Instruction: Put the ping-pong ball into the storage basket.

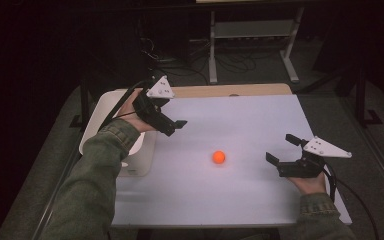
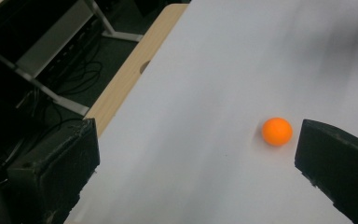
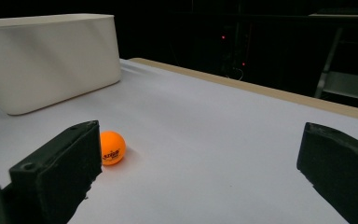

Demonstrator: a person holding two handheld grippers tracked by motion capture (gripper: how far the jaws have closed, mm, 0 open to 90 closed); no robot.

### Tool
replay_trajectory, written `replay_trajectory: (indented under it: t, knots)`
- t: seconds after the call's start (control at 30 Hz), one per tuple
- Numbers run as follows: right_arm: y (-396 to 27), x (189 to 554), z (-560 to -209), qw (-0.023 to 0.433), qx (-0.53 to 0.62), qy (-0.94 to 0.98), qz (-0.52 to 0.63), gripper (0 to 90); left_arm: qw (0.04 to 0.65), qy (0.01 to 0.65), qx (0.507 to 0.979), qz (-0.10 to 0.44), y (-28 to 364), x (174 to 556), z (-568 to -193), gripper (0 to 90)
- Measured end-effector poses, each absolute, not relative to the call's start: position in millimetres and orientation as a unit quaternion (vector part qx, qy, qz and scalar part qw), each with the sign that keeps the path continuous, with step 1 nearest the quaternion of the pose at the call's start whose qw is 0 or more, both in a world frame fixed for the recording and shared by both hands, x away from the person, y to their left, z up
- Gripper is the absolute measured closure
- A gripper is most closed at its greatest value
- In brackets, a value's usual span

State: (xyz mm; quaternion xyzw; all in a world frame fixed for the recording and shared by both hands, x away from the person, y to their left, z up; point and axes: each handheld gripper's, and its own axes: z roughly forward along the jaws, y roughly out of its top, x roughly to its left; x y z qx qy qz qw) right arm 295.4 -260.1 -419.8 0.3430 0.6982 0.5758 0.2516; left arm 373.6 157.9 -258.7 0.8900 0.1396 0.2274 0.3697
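Dim room, pale worktop (image 1: 240,200), 1 orange ball (image 1: 219,157) waiting between 2 open claws.

At the left edge sat a white bin (image 1: 94,125), partly hanging over the side; the left claw (image 1: 176,128) hovered just beside it, jaws spread wide, holding nothing. The ball lay mid-worktop, apart from both claws and untouched, so the pickup looked not yet begun, with grasp and likely transfer to the bin left. The right claw (image 1: 280,148) was also wide open and empty. Bare surface surrounded the ball, well clear of every edge.

Olive-green sleeves (image 1: 95,185); black claws, grey three-cornered plates (image 1: 161,88), black cables.
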Motion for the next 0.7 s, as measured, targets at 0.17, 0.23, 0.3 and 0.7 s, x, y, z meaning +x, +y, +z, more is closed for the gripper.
replay_trajectory:
  t: [0.17,0.23,0.3,0.7]
  knots:
    - [-260.9,295.4,-419.7,0.252,0.343,0.697,0.577,0.0,0.367,0.127,0.894,0.225,147.2,377.0,-259.6,0.0]
    - [-260.9,295.3,-419.8,0.251,0.345,0.696,0.577,0.0,0.368,0.123,0.895,0.220,143.1,378.8,-260.1,0.0]
    - [-260.7,295.3,-420.0,0.250,0.346,0.696,0.578,0.0,0.365,0.117,0.898,0.216,138.2,380.3,-260.6,0.0]
    - [-261.6,295.8,-420.7,0.249,0.346,0.696,0.578,0.0,0.349,0.095,0.911,0.197,118.1,388.2,-267.2,0.0]
